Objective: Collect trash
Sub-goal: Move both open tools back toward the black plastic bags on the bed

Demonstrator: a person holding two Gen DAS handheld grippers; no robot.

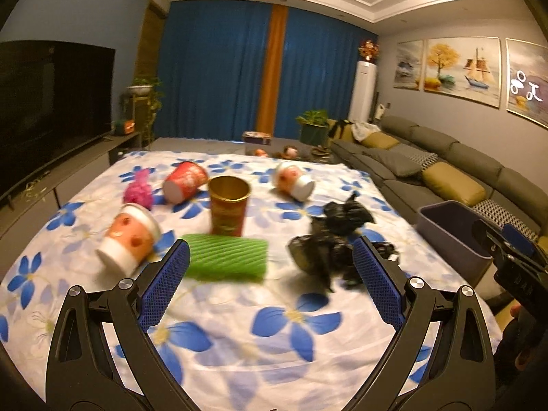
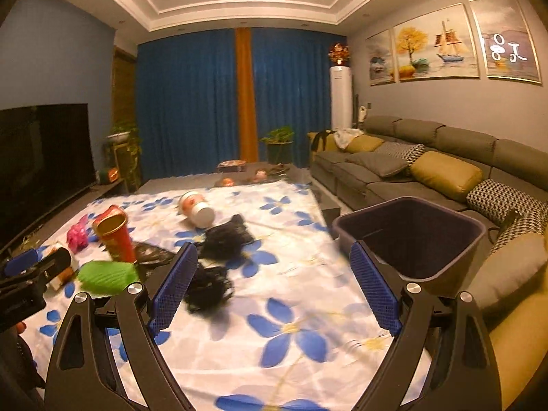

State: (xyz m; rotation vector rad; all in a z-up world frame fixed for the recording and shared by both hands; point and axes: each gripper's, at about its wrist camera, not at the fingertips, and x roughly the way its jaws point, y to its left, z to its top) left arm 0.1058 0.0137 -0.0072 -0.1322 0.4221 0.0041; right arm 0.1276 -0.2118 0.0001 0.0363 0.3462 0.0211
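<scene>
A table covered by a white cloth with blue flowers (image 1: 239, 342) carries the trash. Counted in the left wrist view: three paper cups lying on their sides, one near left (image 1: 128, 238), one red at the far left (image 1: 185, 181) and one at the far right (image 1: 294, 179); one gold-rimmed red tube (image 1: 228, 207) standing upright in the middle; one green ribbed foam sleeve (image 1: 227, 257) lying just in front of the tube; one pink crumpled wad (image 1: 138, 190) beside the red cup; and black crumpled plastic (image 1: 337, 236) to the right, in about two clumps, though blur makes the count unsure.

One dark bin (image 2: 414, 239) stands open off the right edge of the table, next to a grey sofa (image 2: 428, 164) with yellow and patterned cushions. A television (image 1: 51, 102) stands on the left, blue curtains (image 1: 219, 68) hang at the far wall, and three pictures (image 2: 435, 44) hang above the sofa.

The left gripper (image 1: 270, 263) has its jaws spread wide with nothing between them; it points over the near table toward the foam sleeve and the black plastic. The right gripper (image 2: 274, 267) is also spread wide and empty, with the black plastic by its left finger and the bin behind its right finger. Each gripper shows at the edge of the other's view. Nothing lies between the grippers and the trash.
</scene>
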